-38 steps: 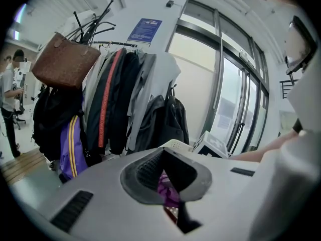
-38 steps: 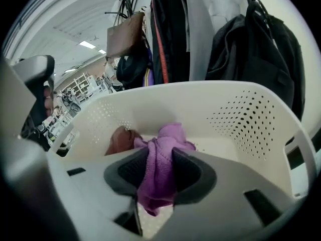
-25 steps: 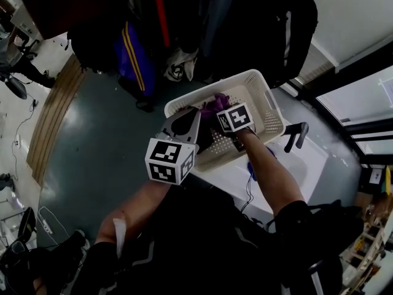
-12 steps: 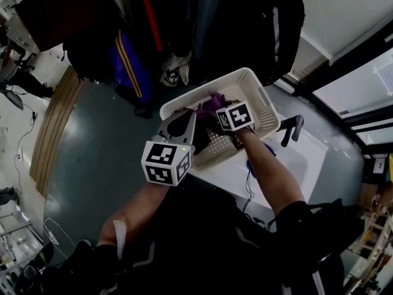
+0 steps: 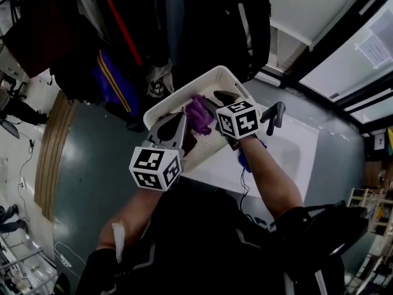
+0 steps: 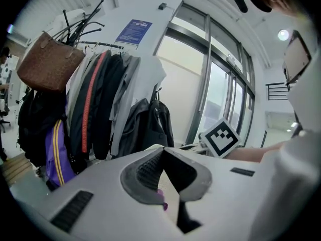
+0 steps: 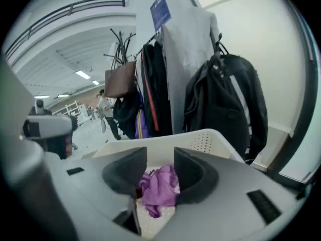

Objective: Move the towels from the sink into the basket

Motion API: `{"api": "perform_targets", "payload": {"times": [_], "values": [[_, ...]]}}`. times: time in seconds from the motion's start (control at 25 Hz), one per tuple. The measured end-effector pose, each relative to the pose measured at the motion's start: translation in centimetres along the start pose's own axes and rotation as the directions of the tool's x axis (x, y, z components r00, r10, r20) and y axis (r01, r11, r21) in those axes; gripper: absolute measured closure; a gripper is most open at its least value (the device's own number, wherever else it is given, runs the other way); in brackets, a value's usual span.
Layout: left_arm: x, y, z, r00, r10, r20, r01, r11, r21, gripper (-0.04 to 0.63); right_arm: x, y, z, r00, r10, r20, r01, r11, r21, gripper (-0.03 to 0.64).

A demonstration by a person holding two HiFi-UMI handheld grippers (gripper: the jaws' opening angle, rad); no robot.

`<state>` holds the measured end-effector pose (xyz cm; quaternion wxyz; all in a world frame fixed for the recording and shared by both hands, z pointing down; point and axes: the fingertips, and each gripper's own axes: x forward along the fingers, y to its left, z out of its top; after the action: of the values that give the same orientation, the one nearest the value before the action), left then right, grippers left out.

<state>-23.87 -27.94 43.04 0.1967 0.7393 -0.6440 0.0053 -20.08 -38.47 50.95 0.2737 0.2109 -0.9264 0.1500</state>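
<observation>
We see only part of the purple towel (image 5: 198, 114) — the right gripper (image 5: 214, 101) and its cube cover the rest. The basket (image 5: 178, 93) floor and the sink (image 5: 301, 152) lie mostly behind the arms.

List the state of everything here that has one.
White perforated plastic basket: holding the towel.
Crumpled purple cloth towel: lying in the basket, ungripped.
Left gripper: jaws together.
Right gripper: jaws apart, just been closing, pads clear of the towel.
</observation>
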Motion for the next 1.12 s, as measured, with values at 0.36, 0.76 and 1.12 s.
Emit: {"api": "perform_targets", "payload": {"times": [0.36,0.76,1.12], "values": [[0.3,-5.5,1.8,0.992,-0.12,0.045,0.118,0.992,0.053,0.591,-12.8,-2.4,3.1,0.943,-0.143,0.299,0.132,0.99,0.057,0.547],[1.6,-12.9,2.9,0.957,-0.288,0.042,0.281,0.953,0.116,0.591,-24.2,-5.2,0.8,0.85,-0.346,0.397,0.3,0.938,0.176,0.589],[2.1,-18.5,3.6,0.927,-0.37,0.06,0.356,0.919,0.168,0.591,-31.7,-6.0,-2.0,0.772,-0.458,0.44,0.393,0.889,0.235,0.594]]}}
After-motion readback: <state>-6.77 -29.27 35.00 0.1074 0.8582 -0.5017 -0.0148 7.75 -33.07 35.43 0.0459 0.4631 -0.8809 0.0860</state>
